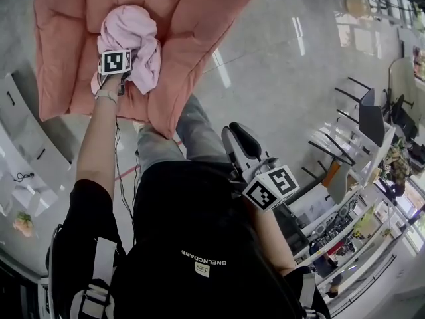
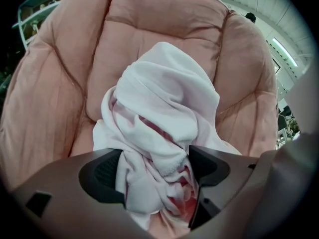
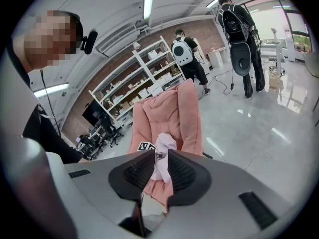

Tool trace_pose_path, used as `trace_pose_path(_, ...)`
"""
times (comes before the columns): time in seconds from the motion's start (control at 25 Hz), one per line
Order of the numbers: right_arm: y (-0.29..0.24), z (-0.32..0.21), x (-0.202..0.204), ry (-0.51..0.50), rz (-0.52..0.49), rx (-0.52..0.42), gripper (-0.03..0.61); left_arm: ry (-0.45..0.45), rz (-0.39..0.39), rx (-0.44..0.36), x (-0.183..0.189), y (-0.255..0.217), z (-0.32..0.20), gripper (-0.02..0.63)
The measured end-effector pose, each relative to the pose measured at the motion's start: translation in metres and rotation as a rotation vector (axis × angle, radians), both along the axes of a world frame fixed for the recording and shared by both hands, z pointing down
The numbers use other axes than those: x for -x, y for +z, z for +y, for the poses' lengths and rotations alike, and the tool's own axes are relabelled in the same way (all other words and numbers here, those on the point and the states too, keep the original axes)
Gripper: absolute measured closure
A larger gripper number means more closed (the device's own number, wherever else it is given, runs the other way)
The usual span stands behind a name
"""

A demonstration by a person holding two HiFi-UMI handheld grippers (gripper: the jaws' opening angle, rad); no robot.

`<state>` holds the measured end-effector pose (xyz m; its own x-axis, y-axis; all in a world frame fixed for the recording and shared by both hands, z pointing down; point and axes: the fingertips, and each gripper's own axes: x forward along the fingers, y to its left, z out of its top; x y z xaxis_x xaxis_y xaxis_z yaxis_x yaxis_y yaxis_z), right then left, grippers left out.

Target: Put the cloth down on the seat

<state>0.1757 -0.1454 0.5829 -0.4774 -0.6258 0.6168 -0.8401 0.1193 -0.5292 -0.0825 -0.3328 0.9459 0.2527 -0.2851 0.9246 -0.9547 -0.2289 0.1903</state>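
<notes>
A pale pink cloth (image 1: 136, 38) lies bunched on the seat of a salmon padded chair (image 1: 192, 38). My left gripper (image 1: 118, 66) points steeply down into the near side of the heap. In the left gripper view its jaws (image 2: 154, 166) stand wide apart, open, with the cloth (image 2: 164, 108) lying loosely between them on the chair cushion (image 2: 149, 39). My right gripper (image 1: 242, 138) hangs back beside my body, away from the chair. Its jaws (image 3: 158, 171) are open by a narrow gap with nothing in it; far beyond I see the cloth (image 3: 163, 151) and the chair (image 3: 174, 113).
White shelving (image 1: 20, 145) stands left of the chair. Desks and dark office chairs (image 1: 362, 121) crowd the right. Two people (image 3: 187, 54) (image 3: 239, 34) stand far behind the chair near open racks (image 3: 134, 83). Grey polished floor (image 1: 279, 78) surrounds the chair.
</notes>
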Motion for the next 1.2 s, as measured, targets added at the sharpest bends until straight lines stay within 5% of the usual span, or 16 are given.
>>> trace_pose_path(0.32, -0.011, 0.017, 0.013, 0.0, -0.022, -0.031, 0.482, -0.018, -0.05, 0.017, 0.022, -0.014, 0.026, 0.233)
trace_pose_path(1.2, -0.055, 0.072, 0.068, -0.008, -0.068, -0.13, 0.482, -0.011, 0.037, -0.064, 0.065, -0.114, 0.103, 0.235)
